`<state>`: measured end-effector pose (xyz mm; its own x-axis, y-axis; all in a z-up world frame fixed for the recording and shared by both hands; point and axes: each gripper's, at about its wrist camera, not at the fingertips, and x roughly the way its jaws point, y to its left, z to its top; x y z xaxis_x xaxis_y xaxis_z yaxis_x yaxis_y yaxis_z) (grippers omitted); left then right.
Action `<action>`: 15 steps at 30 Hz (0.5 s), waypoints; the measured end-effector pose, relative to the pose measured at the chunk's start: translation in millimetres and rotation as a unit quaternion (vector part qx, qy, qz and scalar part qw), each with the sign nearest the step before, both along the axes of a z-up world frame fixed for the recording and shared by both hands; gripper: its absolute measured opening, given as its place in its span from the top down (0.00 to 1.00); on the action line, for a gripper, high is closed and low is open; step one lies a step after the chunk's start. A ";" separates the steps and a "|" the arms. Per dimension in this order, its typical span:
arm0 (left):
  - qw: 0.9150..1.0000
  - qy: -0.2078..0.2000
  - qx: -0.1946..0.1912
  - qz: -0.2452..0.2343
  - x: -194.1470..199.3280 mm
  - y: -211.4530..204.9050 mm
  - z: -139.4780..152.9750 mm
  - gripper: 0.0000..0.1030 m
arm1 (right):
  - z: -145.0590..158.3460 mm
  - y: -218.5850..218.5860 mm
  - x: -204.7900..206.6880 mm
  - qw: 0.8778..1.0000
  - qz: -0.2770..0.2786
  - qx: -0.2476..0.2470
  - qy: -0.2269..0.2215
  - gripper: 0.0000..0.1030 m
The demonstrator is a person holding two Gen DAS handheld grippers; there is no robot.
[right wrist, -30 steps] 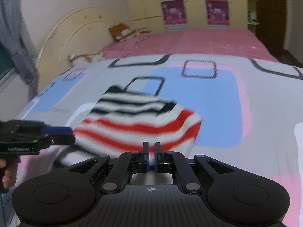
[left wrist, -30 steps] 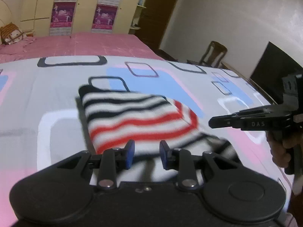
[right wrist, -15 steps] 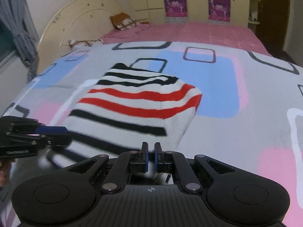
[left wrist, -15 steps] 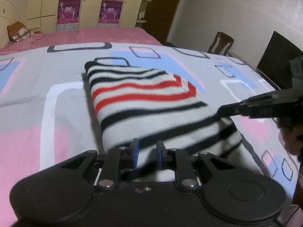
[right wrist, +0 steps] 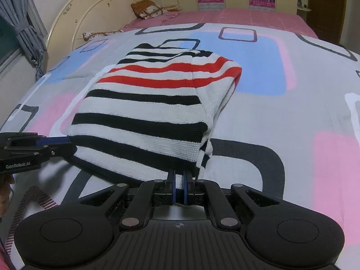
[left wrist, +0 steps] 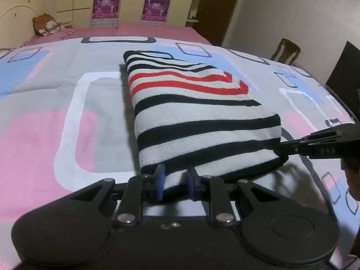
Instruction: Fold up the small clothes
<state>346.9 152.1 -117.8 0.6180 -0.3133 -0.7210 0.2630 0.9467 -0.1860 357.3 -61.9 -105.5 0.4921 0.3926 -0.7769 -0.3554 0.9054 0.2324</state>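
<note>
left wrist view: striped top folded on the bed, both grippers at its near edge

so the striped sweater [left wrist: 198,117] lies folded on the patterned bedspread [left wrist: 67,117], black and white bands near the cameras, two red bands further up, more black ones at the far end. its near hem is right at both tools.

the left gripper [left wrist: 174,181] has the hem's left corner between its blue pads [left wrist: 160,180]. its jaws are opening a little right now, and there is a visible gap with cloth sitting in it. whether the pads still bite the fabric is hard to say from this angle, looks loose to me.

the right gripper [right wrist: 178,185] is clamped tight on the hem's right corner, with a sliver of white knit pinched between its pads [right wrist: 172,185]. from the left camera it shows as a black beak [left wrist: 315,148] touching that same corner.

pink sheet [right wrist: 247,15] and a cream headboard [right wrist: 90,11] sit at the far end, with a brown cushion [right wrist: 148,7] against it. a wooden chair [left wrist: 285,51] stands off to the side, and purple posters [left wrist: 105,4] hang on the wardrobe.
</note>
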 end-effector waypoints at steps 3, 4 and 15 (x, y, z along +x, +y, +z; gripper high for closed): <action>1.000 0.001 0.005 0.012 -0.4 -2.7 -0.4 0.79 | -2.2 -0.4 -1.9 1.000 -0.002 0.003 -0.005 0.96; 1.000 0.001 0.008 0.014 -1.3 -4.1 0.3 0.79 | -2.6 -0.7 -2.6 1.000 -0.002 0.004 -0.007 0.96; 0.999 -0.006 0.039 0.029 -5.6 -15.4 0.7 0.79 | -4.4 -1.7 -7.4 1.000 -0.003 0.005 -0.017 0.96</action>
<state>341.3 136.7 -117.2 0.6418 -0.2197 -0.7347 0.2096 0.9719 -0.1076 349.9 -63.6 -110.0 0.5209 0.3976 -0.7554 -0.3574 0.9052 0.2301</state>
